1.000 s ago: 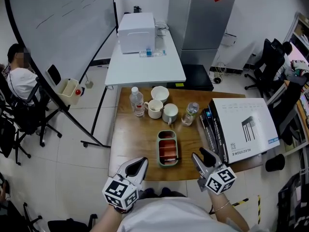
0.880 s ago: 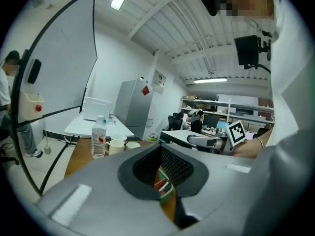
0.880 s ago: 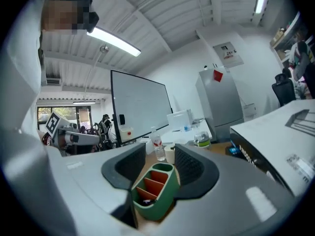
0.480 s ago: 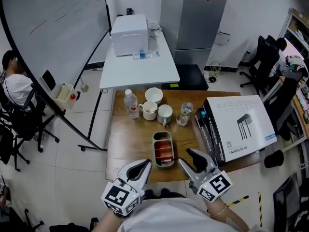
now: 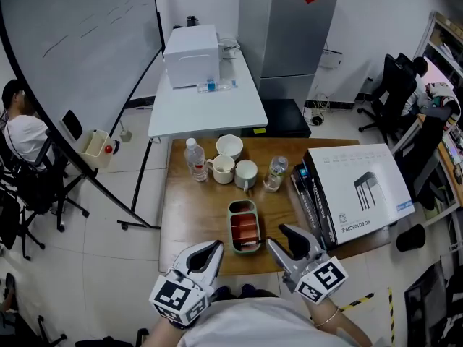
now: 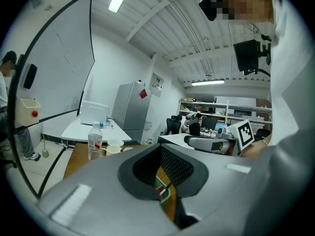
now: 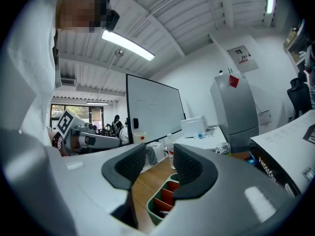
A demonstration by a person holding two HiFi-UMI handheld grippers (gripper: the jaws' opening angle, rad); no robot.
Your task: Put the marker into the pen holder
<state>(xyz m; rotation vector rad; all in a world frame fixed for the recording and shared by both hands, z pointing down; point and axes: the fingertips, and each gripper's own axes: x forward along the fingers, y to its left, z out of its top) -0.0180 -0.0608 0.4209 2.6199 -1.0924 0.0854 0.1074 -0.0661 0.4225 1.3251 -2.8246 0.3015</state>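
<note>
Both hand-held grippers hover at the near edge of the wooden table [image 5: 189, 215], flanking the green pen holder [image 5: 231, 228] as if lining up a pickup. The right gripper [image 5: 276, 235] has its jaws spread wide with nothing between them, aimed along the holder's orange compartments. The left gripper [image 5: 214, 246] shows only a narrow gap between its pads, also empty, and points toward the holder's near end. There a thin dark marker [image 6: 162, 190] with a red-and-white end seems to lie across the holder; whether it rests on the rim or inside a compartment cannot be told. A water bottle [image 5: 193, 159] and cups [image 5: 235, 166] stand well clear at the far side, leaving the approach open.
</note>
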